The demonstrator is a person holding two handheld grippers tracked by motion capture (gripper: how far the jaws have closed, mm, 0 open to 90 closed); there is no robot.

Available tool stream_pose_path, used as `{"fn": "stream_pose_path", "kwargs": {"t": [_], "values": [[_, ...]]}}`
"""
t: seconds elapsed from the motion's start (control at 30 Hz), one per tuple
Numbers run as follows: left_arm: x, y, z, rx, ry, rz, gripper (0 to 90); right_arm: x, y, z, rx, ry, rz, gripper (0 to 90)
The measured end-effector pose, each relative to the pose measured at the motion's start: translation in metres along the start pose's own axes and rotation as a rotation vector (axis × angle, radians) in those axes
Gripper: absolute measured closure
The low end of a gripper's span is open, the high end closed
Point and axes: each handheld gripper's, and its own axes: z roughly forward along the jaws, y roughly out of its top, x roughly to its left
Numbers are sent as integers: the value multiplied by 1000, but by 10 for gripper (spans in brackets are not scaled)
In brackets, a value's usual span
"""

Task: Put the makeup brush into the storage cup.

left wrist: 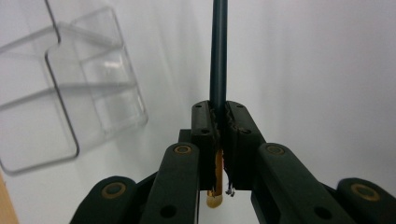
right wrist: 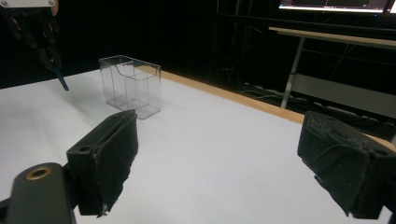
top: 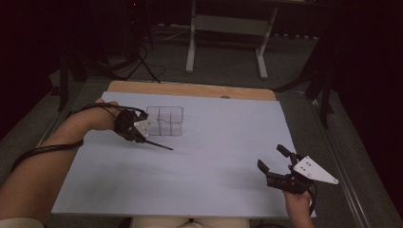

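The left gripper is clenched on a thin dark pencil-like stick. In the left gripper view its two black jaws press together with only the stick between the pads. The dark shaft runs straight out ahead, and a short tan, wooden-looking end pokes out behind the pads. In the high view the stick slants down and to the right from the gripper over the white bench; whether its tip touches the surface cannot be told.

The right gripper is released. Its jaws stand wide apart with nothing between them, near the bench's right front corner and well apart from the left gripper. In the right gripper view the worn black pads frame bare white surface.

The clear plastic compartmented box stands upright on the far left part of the bench, just beside the left gripper. From above it shows a grid of small cells. The right gripper view shows the box from the side, with tall clear walls and a lower cut front, and the left gripper above and left of it. The left gripper view shows the box close at the left, beside the stick and not touching it.
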Motion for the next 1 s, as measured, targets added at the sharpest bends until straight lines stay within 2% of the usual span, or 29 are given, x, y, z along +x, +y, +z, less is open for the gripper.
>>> {"fn": "stream_pose_path", "kwargs": {"t": [0.07,0.23,0.33,0.47,0.5,0.53,0.6,0.63,0.67,0.73,0.77,0.83,0.9,0.93,1.0], "values": [[1,5,0,-10,2,-7,842,0,0,0,-3,2,1,124],[0,19,-1,-33,0,5,842,2,1,1,3,15,1,124],[-2,30,-5,-72,21,42,843,5,3,1,2,23,-7,124],[-4,39,-7,-76,19,61,842,8,6,4,12,43,-10,124],[-5,41,-8,-79,12,56,843,11,7,6,17,56,-17,124],[-6,44,-8,-76,15,64,842,16,11,9,26,91,-30,124],[-8,50,-8,-67,9,73,842,19,12,10,26,103,-30,124],[-9,52,-8,-61,14,86,842,23,16,12,32,122,-36,124],[-10,56,-9,-64,1,92,842,25,17,14,37,131,-40,124],[-12,60,-9,-66,12,91,842,35,24,20,61,176,-56,124],[-11,62,-10,-71,7,95,842,35,24,20,61,176,-56,124],[-11,67,-11,-58,17,86,842,39,28,25,73,218,-35,124],[-12,73,-11,-50,13,102,842,42,32,30,85,235,-37,124],[-12,77,-12,-45,10,102,842,46,37,36,91,263,-37,124],[-12,82,-13,-47,6,114,842,48,38,39,92,269,-38,124]]}}
